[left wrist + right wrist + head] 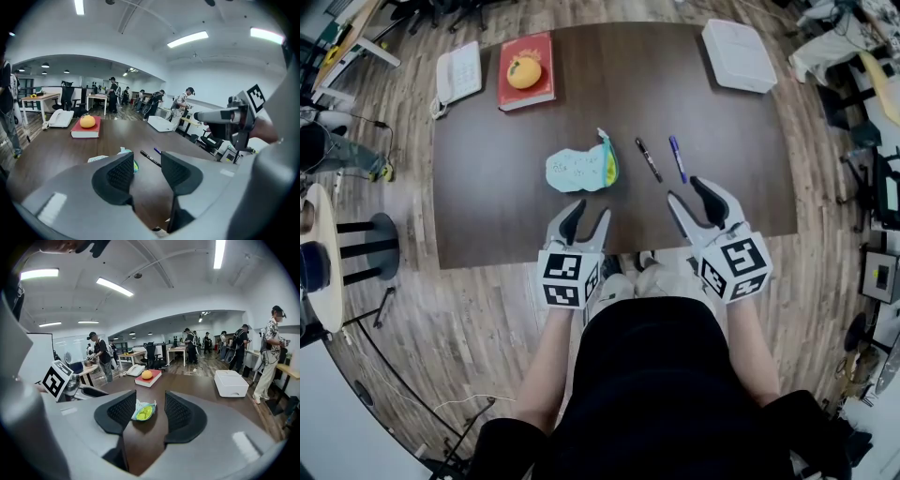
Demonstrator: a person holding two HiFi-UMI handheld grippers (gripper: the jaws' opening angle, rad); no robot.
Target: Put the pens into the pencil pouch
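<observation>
A light blue pencil pouch (580, 169) with a yellow-green lining lies open on the dark table (487, 216); it also shows in the left gripper view (123, 153) and the right gripper view (143, 411). To its right lie a black pen (649, 158) (150, 158) and a blue pen (677, 157) (157, 151), side by side and apart. My left gripper (586, 218) hangs open over the table's near edge, just short of the pouch. My right gripper (692, 199) is open too, near the pens' closer ends. Both hold nothing.
A red book (526, 71) with an orange (524, 71) on it and a white phone (457, 74) sit at the table's far left. A white box (738, 54) is at the far right corner. People and desks stand in the background.
</observation>
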